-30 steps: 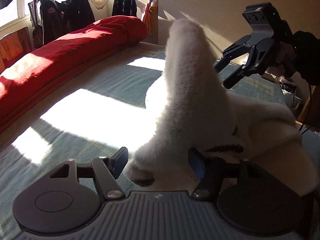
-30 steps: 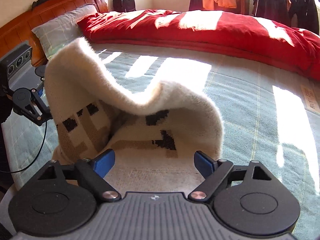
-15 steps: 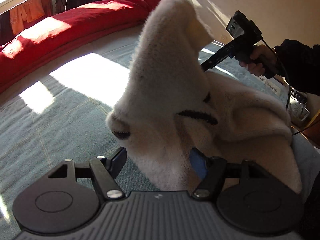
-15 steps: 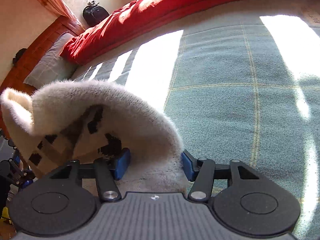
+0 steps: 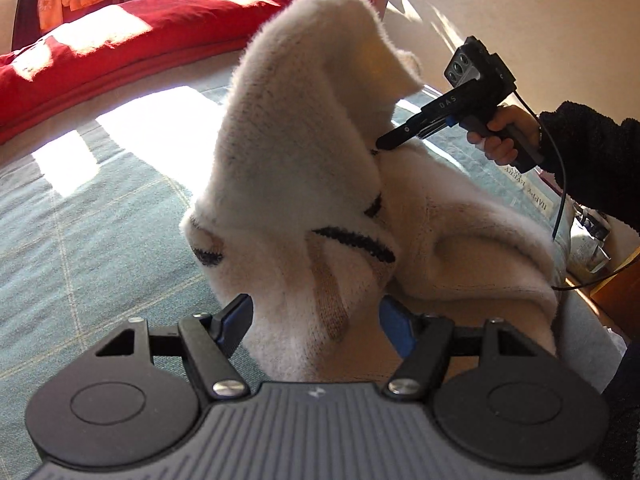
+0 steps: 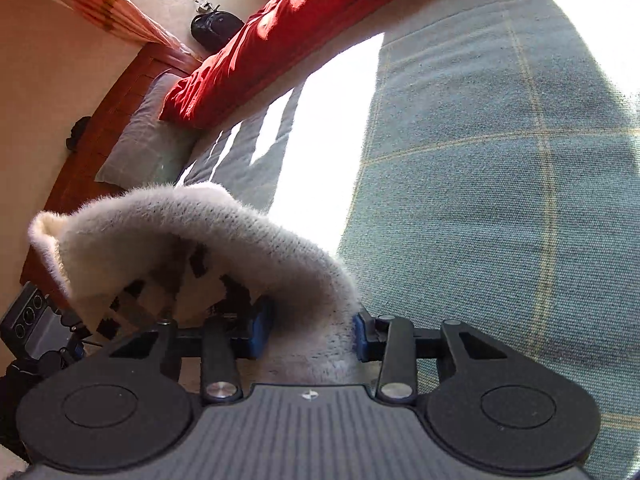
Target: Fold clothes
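Note:
A fluffy white sweater (image 5: 312,140) with black and tan patches lies bunched on the blue-green checked bed cover (image 5: 100,220), one fold standing up in a tall peak. My left gripper (image 5: 316,320) has a thick bunch of it filling the wide gap between its blue pads, both pads touching the knit. My right gripper (image 5: 380,146), held by a hand (image 5: 500,132), bites into the far side of the peak. In the right wrist view the right gripper (image 6: 311,334) is closing, its pads pressing on a curled fold of the sweater (image 6: 200,232).
A red duvet (image 5: 120,40) runs along the bed's far side, with a grey pillow (image 6: 140,140) and wooden headboard (image 6: 100,128) at one end. A dark sleeve (image 5: 592,152) and a cable trail near a cluttered nightstand (image 5: 592,248). Sunlit bed cover (image 6: 500,200) stretches beyond the sweater.
The right gripper came down onto the sweater, rolled, and its jaws narrowed from wide apart onto a fold. The left gripper rolled with its bunch of sweater still between the pads.

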